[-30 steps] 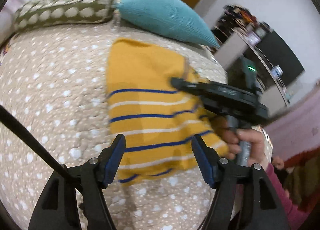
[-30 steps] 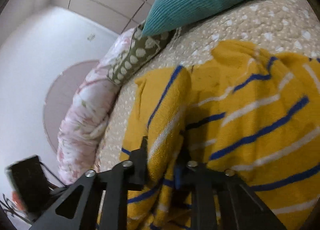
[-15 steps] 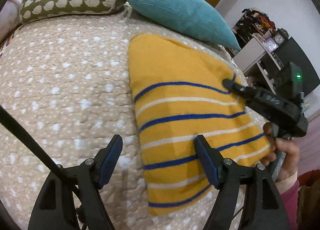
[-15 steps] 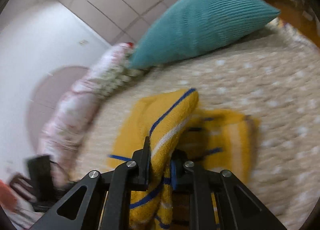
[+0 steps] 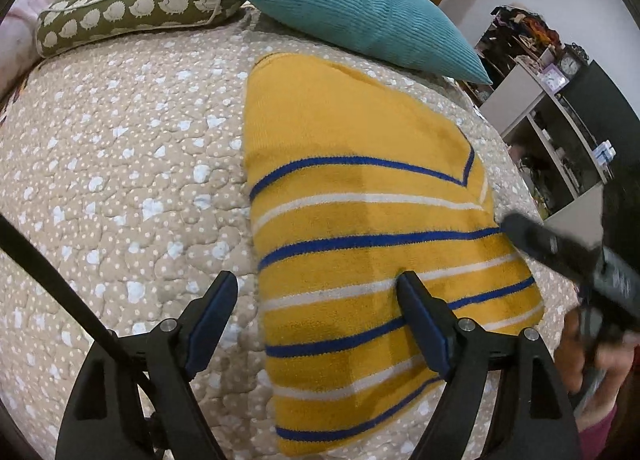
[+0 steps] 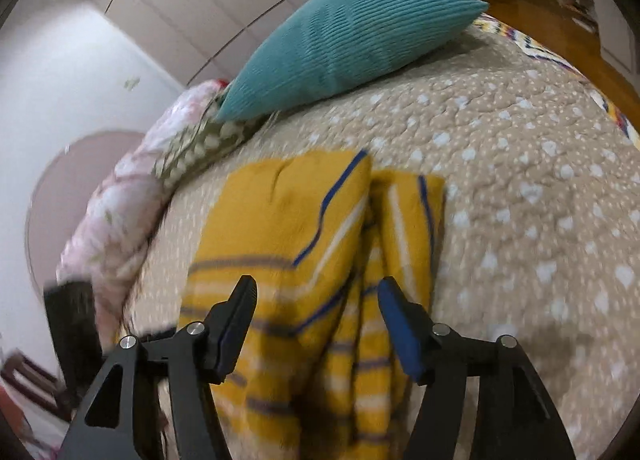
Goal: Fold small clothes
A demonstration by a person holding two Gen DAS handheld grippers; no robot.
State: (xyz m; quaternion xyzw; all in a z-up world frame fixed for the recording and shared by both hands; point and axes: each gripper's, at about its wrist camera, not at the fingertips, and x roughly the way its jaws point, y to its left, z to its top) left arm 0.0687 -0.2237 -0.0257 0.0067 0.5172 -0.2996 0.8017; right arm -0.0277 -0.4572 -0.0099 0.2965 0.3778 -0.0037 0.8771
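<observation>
A small yellow sweater (image 5: 360, 228) with blue and white stripes lies folded on the beige dotted bedspread (image 5: 120, 180). My left gripper (image 5: 316, 312) is open and empty, hovering above the sweater's near left edge. My right gripper (image 6: 316, 320) is open, above the sweater (image 6: 304, 244), whose folded-over side lies along its right edge. The right gripper also shows at the right of the left wrist view (image 5: 568, 256), just past the sweater's right edge.
A teal pillow (image 5: 360, 16) and a green patterned bolster (image 5: 132, 12) lie at the head of the bed. A pink floral quilt (image 6: 116, 216) is bunched at the left. Shelves and furniture (image 5: 560, 108) stand beyond the bed's right side.
My right gripper carried the sweater's side across, opened and let it go. It has drawn back to the right. The sweater now lies flat and folded. My left gripper stayed open.
</observation>
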